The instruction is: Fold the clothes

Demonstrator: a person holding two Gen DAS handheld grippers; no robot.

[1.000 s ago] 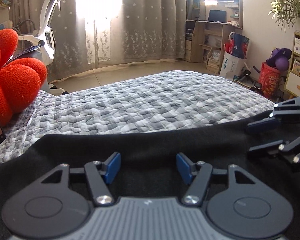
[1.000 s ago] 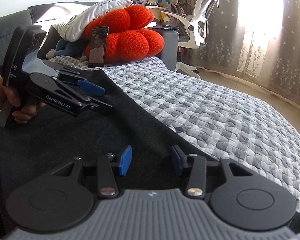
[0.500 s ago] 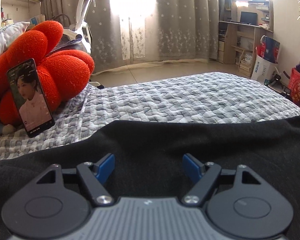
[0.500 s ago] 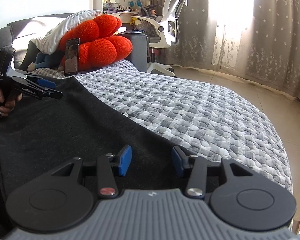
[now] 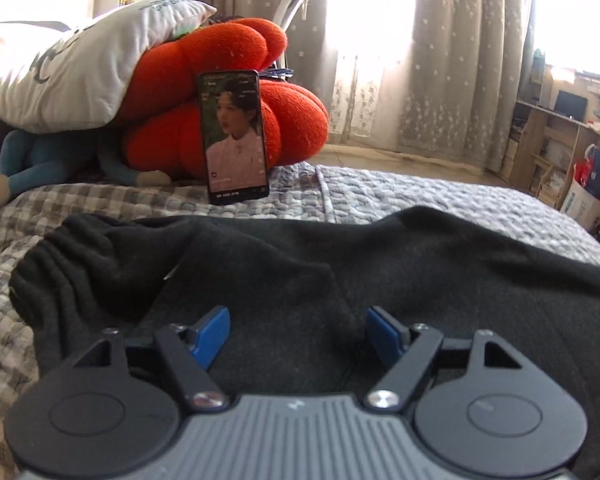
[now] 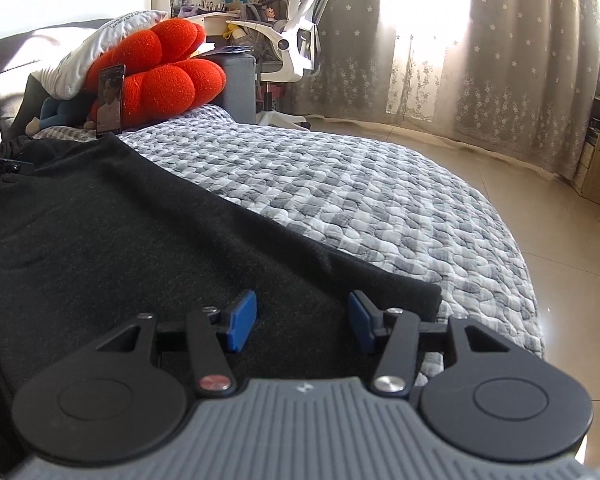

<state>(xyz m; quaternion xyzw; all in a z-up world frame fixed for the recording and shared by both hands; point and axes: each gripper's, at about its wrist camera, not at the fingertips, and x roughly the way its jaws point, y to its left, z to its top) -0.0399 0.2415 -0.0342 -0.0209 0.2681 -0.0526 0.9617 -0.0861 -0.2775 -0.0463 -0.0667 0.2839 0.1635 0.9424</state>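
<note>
Black trousers (image 5: 400,280) lie spread lengthwise on the grey quilted bed (image 5: 440,200). Their gathered waistband (image 5: 68,264) bunches at the left in the left wrist view. My left gripper (image 5: 298,332) hovers open just over the cloth near that waist end, nothing between its blue pads (image 5: 214,332). In the right wrist view the same trousers (image 6: 120,232) run away to the left, and their hem corner (image 6: 420,296) lies near my right gripper (image 6: 302,320), which is open above the leg end. The left gripper's tip (image 6: 4,166) shows at the far left edge.
A phone (image 5: 234,136) leans upright against a red cushion (image 5: 228,92) at the bed's head, with a white pillow (image 5: 80,64) and a blue stuffed toy (image 5: 48,156) beside it. A white office chair (image 6: 296,40), curtains and bare floor (image 6: 560,208) lie beyond the bed.
The two grippers have moved apart along the trousers: the left one swung toward the waistband and cushion end, the right one toward the hem. Both stayed open.
</note>
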